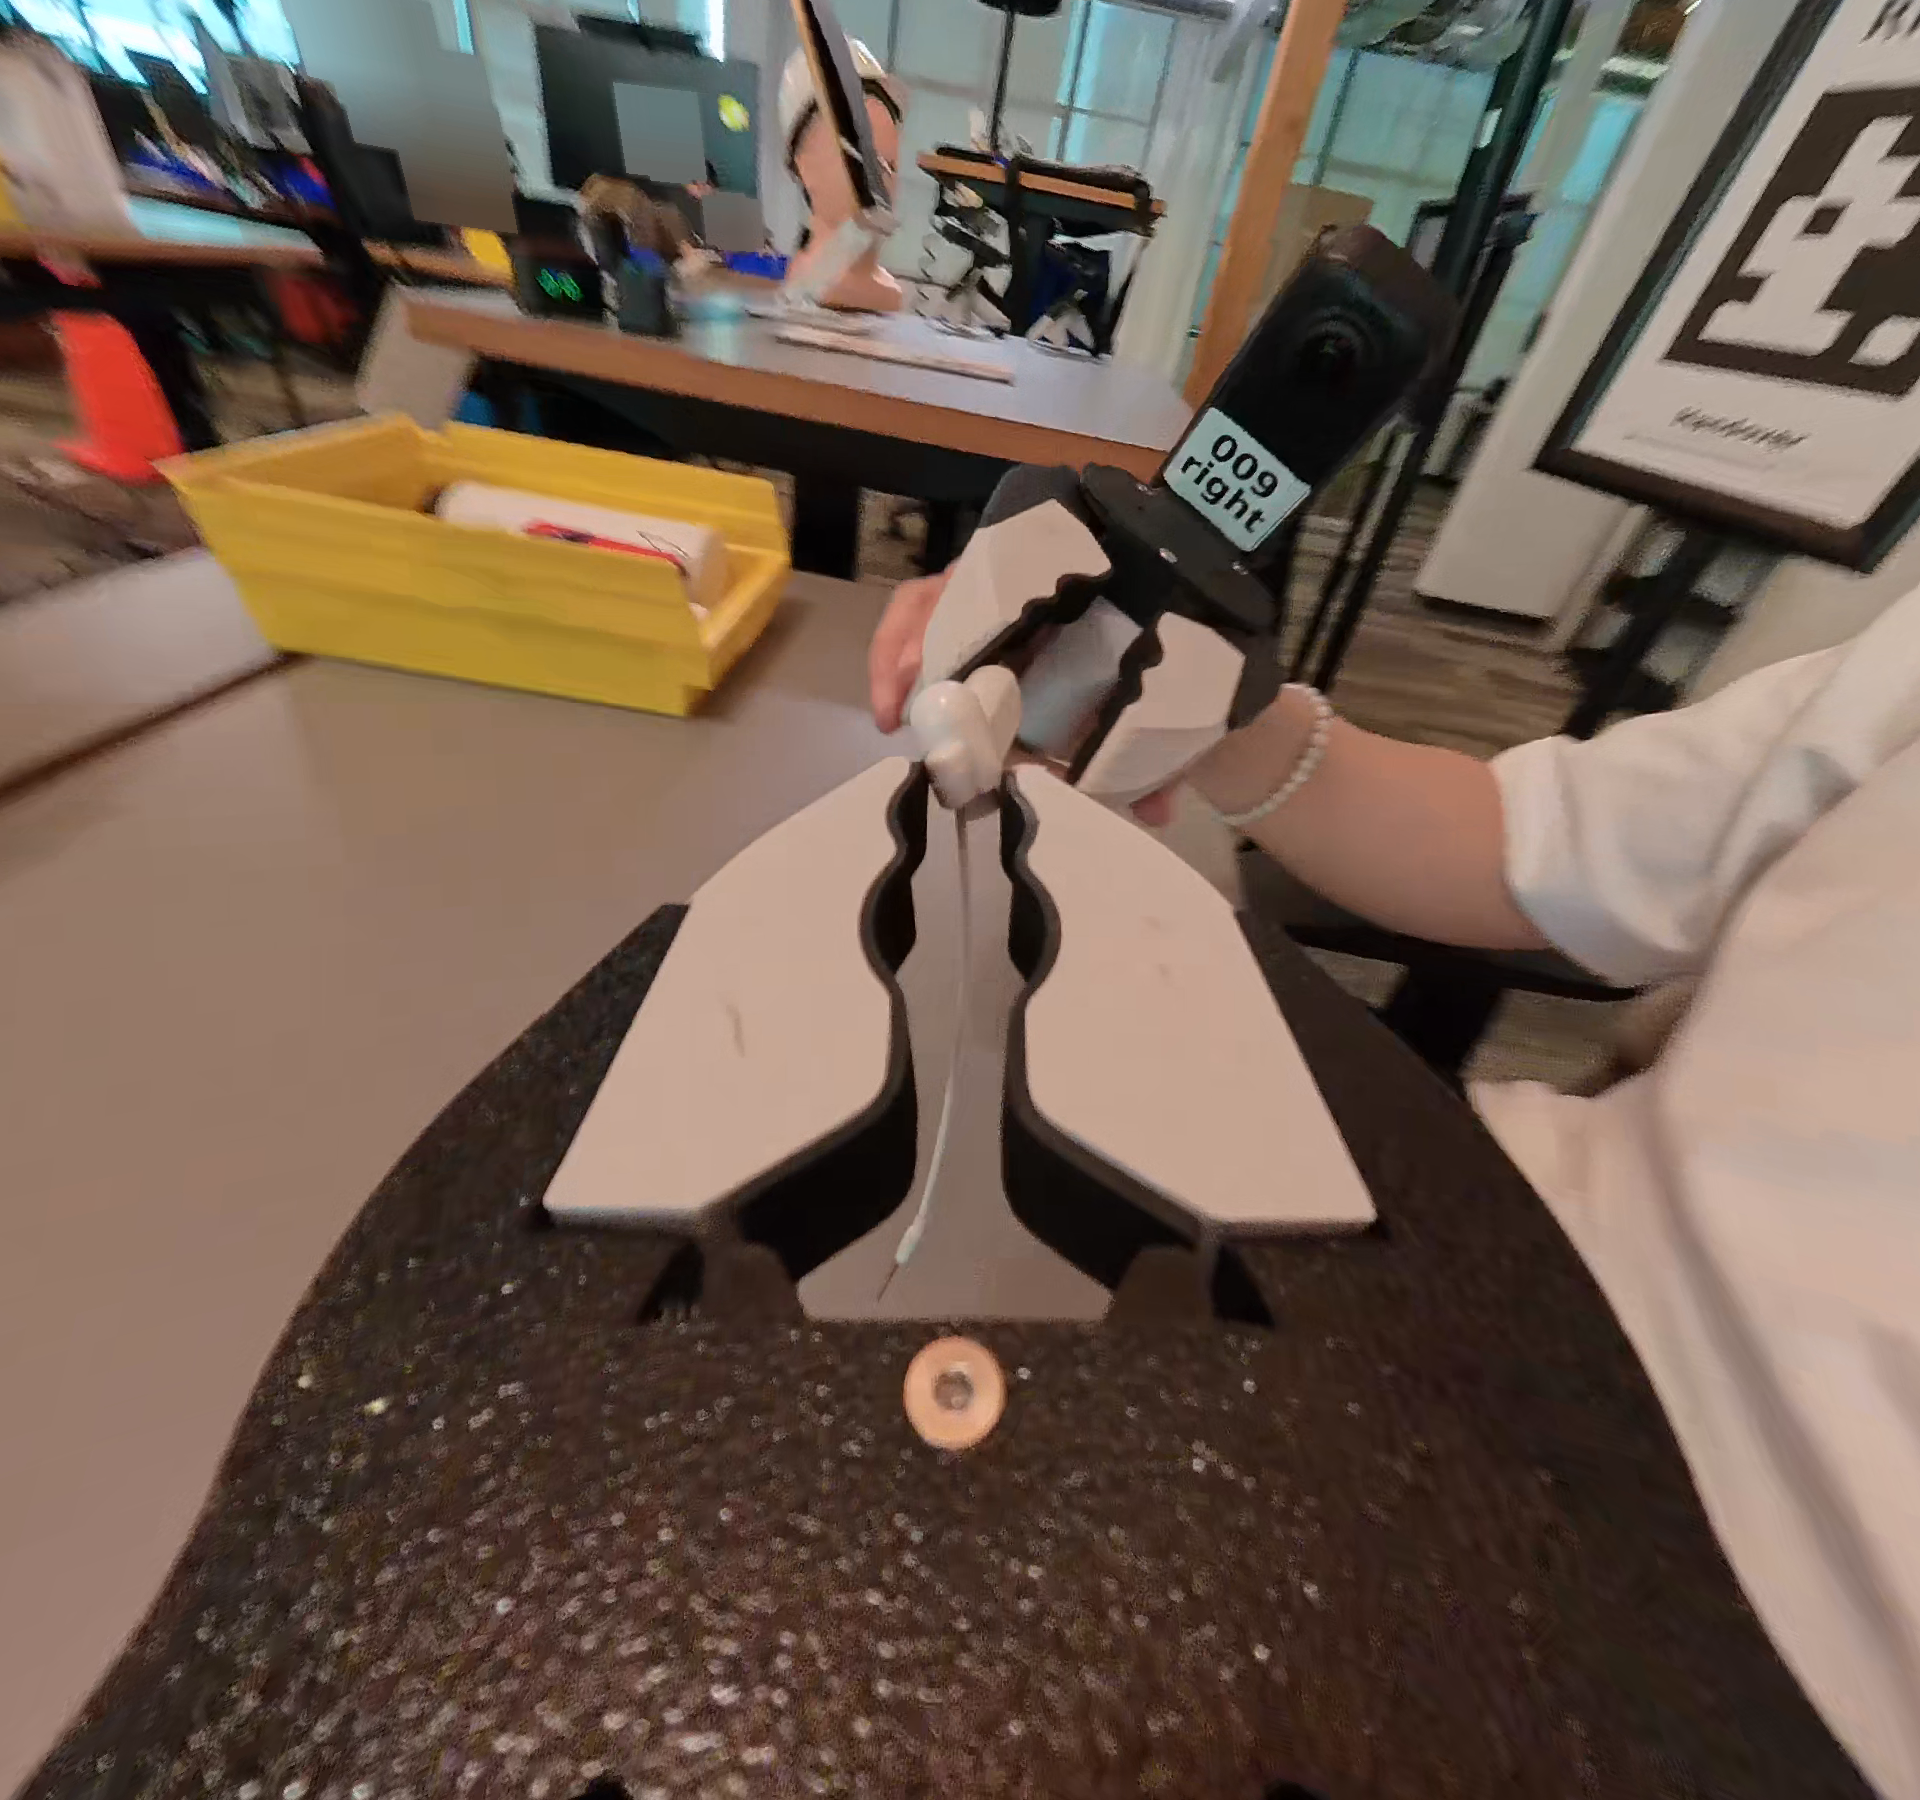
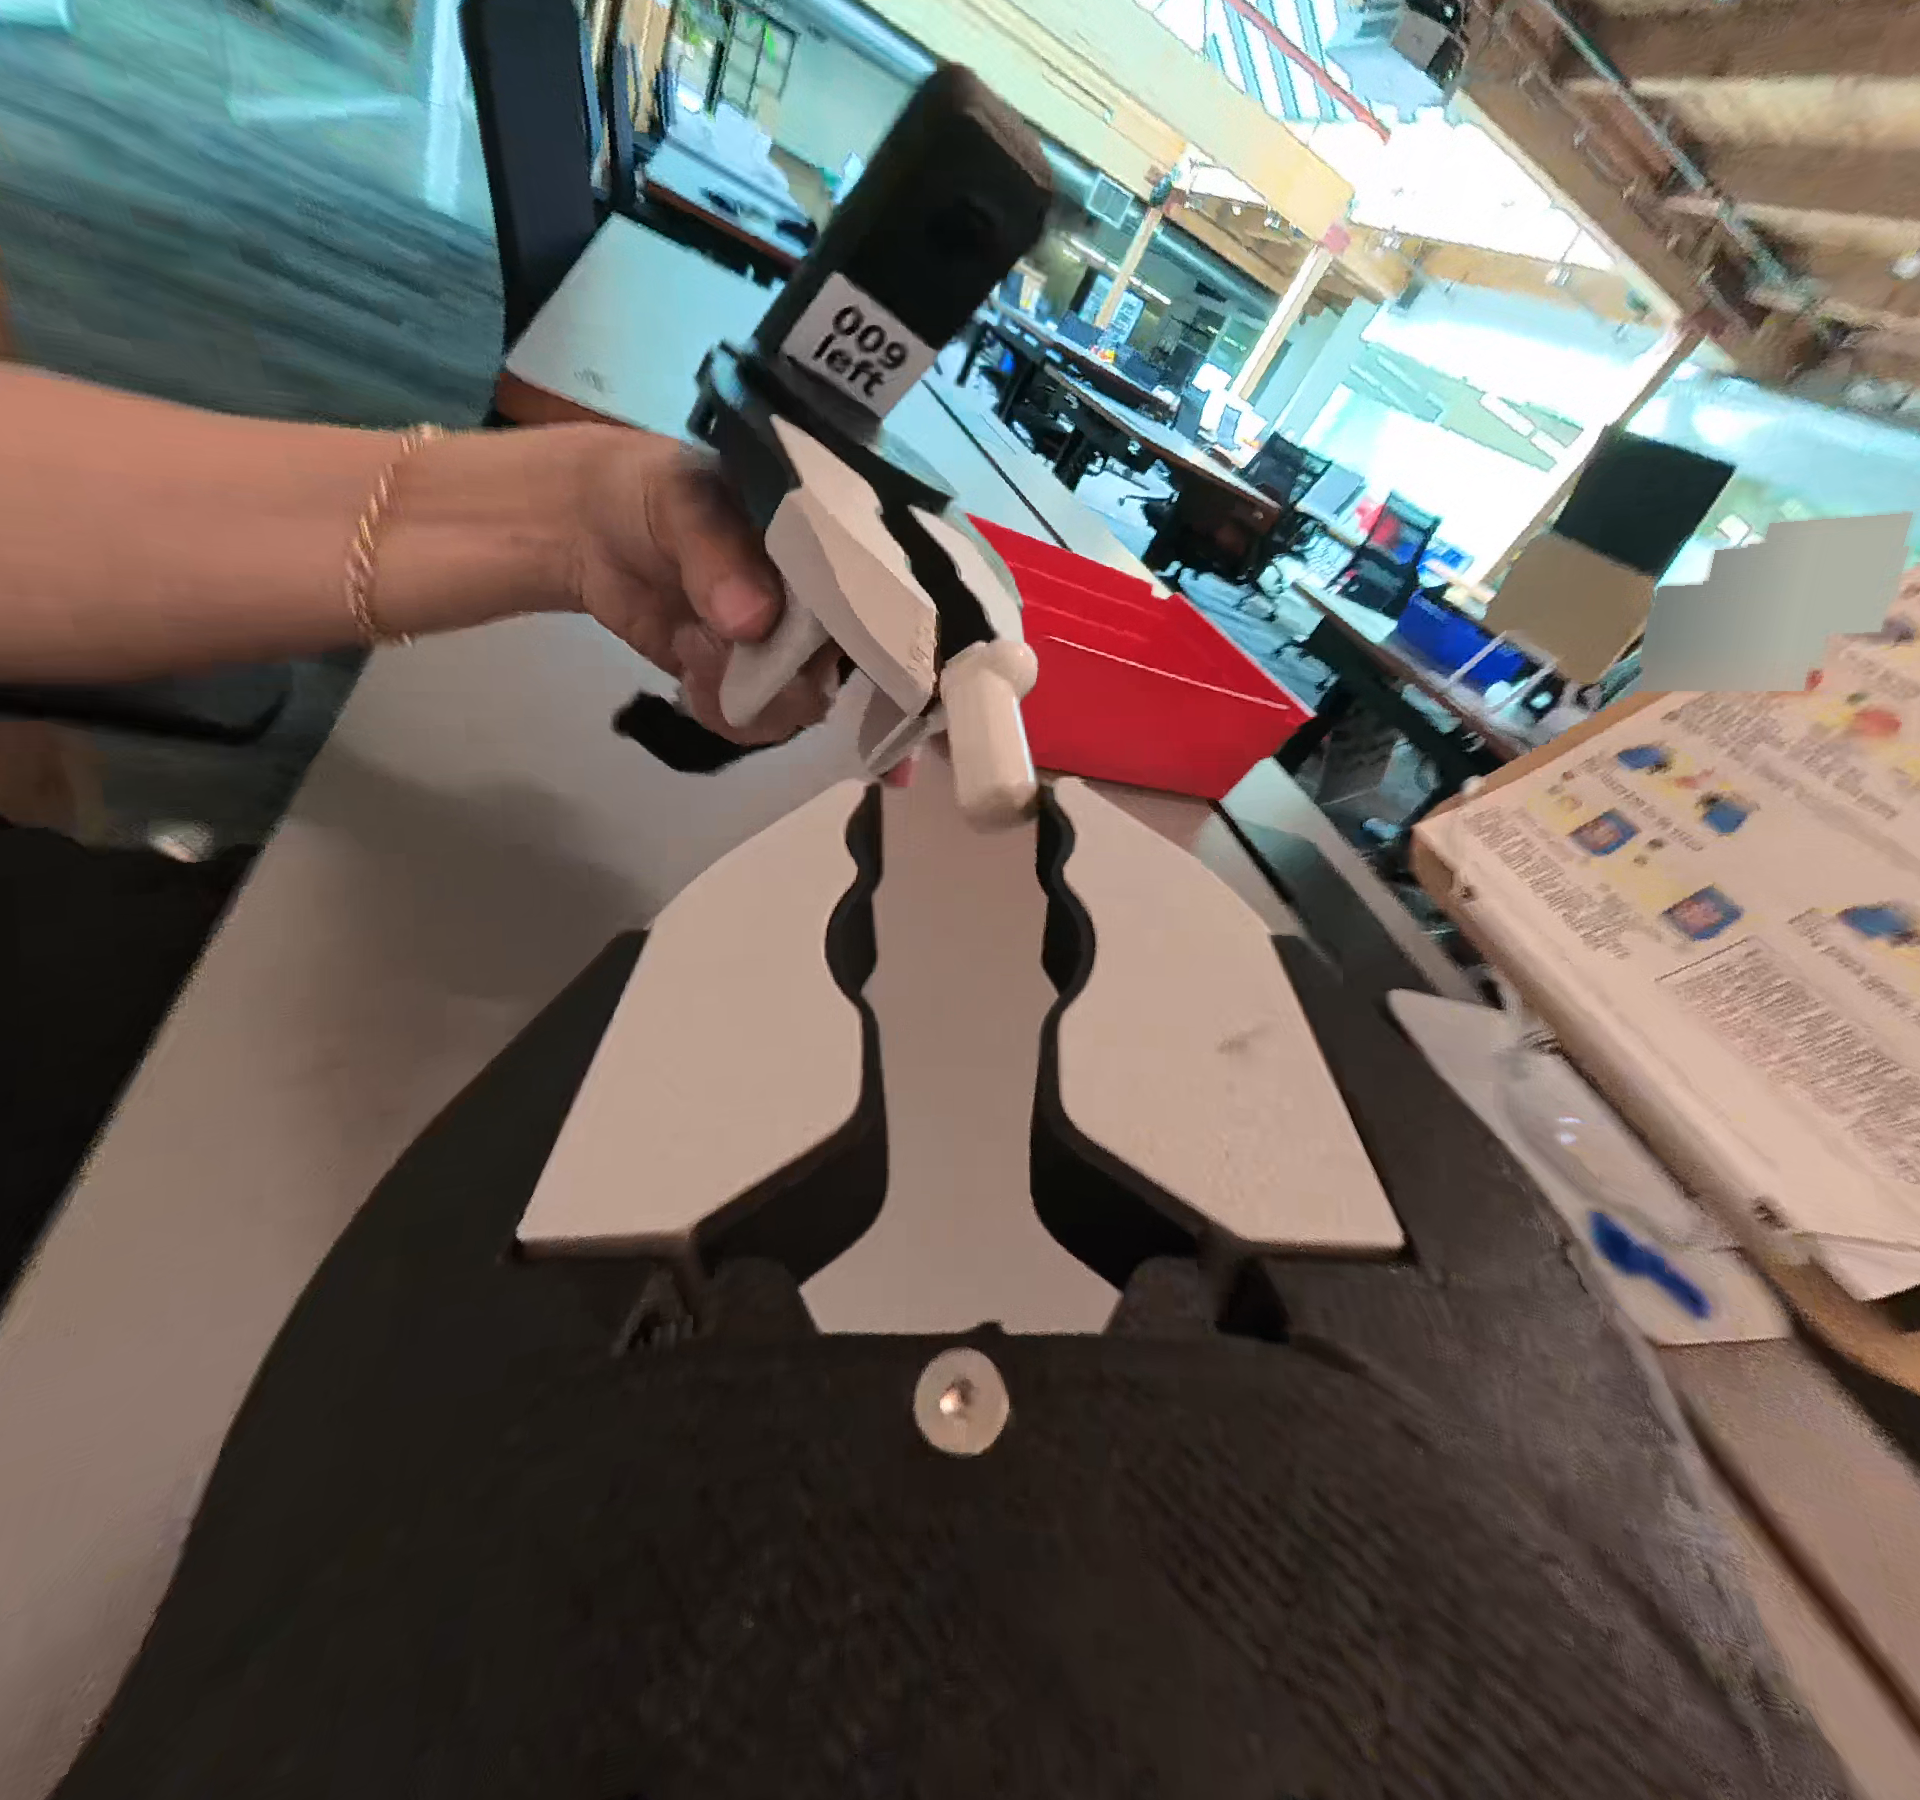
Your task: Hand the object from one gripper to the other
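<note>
Our left gripper has its fingers drawn in on a small white plastic peg, which sits pinched at the very tips with its rounded knob sticking out above them. A thin white strand hangs from the peg and trails back down the gap between the two fingers. In the left wrist view we see, starting at the far left, a yellow bin resting on the grey table with a white cylinder-like item lying inside it. Moving right, the peg is held above the table's far edge, well apart from the bin. Just beyond it we meet the right gripper, tilted toward the peg, with its fingers standing apart on either side of it. In the right wrist view the gap between them is clearly wider than the peg, which lies close to the right-hand fingertip; whether it touches we cannot tell. A hand with a bead bracelet holds that gripper, below a white sleeve. In the right wrist view a red bin sits behind the peg, and printed sheets lie at the far right
</note>
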Tool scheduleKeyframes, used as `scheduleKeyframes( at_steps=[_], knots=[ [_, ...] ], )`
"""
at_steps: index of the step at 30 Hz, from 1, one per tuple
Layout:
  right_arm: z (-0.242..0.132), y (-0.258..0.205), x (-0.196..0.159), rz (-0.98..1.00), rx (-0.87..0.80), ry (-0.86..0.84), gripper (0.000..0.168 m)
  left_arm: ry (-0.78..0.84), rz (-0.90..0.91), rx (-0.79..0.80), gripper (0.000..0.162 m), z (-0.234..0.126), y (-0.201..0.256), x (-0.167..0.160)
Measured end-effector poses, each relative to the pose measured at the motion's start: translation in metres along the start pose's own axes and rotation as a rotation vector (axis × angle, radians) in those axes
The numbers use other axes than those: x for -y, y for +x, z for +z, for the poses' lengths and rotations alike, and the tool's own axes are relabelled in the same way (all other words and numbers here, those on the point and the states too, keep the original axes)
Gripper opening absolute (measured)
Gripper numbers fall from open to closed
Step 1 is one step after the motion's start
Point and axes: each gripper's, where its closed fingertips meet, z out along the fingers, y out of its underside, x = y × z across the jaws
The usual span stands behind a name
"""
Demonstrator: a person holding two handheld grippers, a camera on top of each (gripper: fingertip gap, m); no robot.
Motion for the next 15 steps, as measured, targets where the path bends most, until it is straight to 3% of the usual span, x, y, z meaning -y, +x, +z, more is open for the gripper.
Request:
scheduleKeyframes(
  at_steps=[6, 9, 11, 15],
  knots=[
    [-0.003, 0.016, 0.021, 0.29, -0.035, 0.174, 0.028, 0.083, 0.353, 0.087, 0.013, -0.005, 0.003, 0.015],
    [-0.001, 0.015, 0.018, 0.26, -0.046, 0.137, 0.029, 0.098, 0.432, 0.088, 0.012, -0.004, 0.006, 0.015],
    [0.001, 0.01, 0.018, 0.208, -0.037, 0.126, 0.017, 0.099, 0.436, 0.09, 0.012, -0.003, 0.007, 0.015],
    [0.001, 0.008, 0.019, 0.129, -0.045, 0.122, 0.014, 0.077, 0.466, 0.106, 0.012, -0.004, 0.005, 0.013]
  ],
)
